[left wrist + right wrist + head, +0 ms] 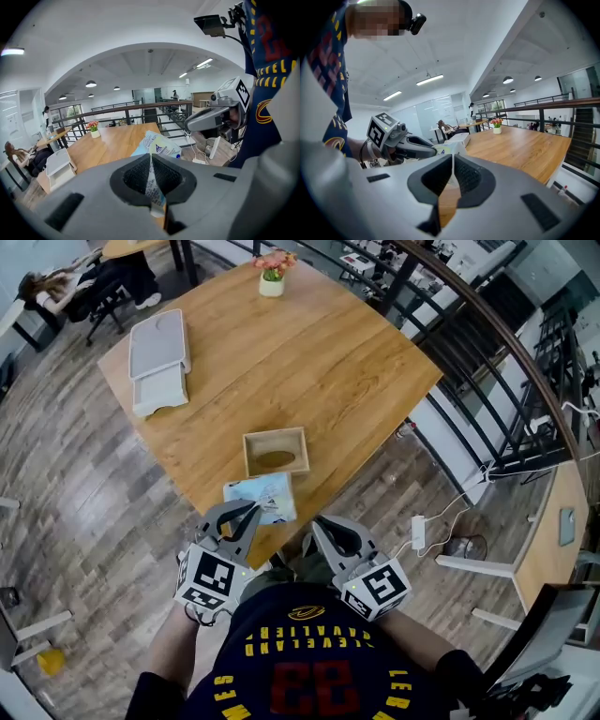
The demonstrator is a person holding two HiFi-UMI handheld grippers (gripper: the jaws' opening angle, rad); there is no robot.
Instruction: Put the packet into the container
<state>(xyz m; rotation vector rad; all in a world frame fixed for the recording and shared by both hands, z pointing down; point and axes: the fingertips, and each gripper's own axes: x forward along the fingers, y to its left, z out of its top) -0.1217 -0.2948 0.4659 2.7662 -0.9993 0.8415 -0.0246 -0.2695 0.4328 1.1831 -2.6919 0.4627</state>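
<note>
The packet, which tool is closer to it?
Left. The left tool is clamped on the packet at its near edge. The right tool is shut and empty, off to the right, not touching it.

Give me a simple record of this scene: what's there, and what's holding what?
Setting: wooden table in an open office
Packet: pinched by one edge, over the table's near edge, just short of the container
Container: open wooden box on the table; packet not in it
Left gripper: fingers shut on the packet
Right gripper: fingers together, nothing between them
Also on table: flower pot at the far side, grey tray at the left
</note>
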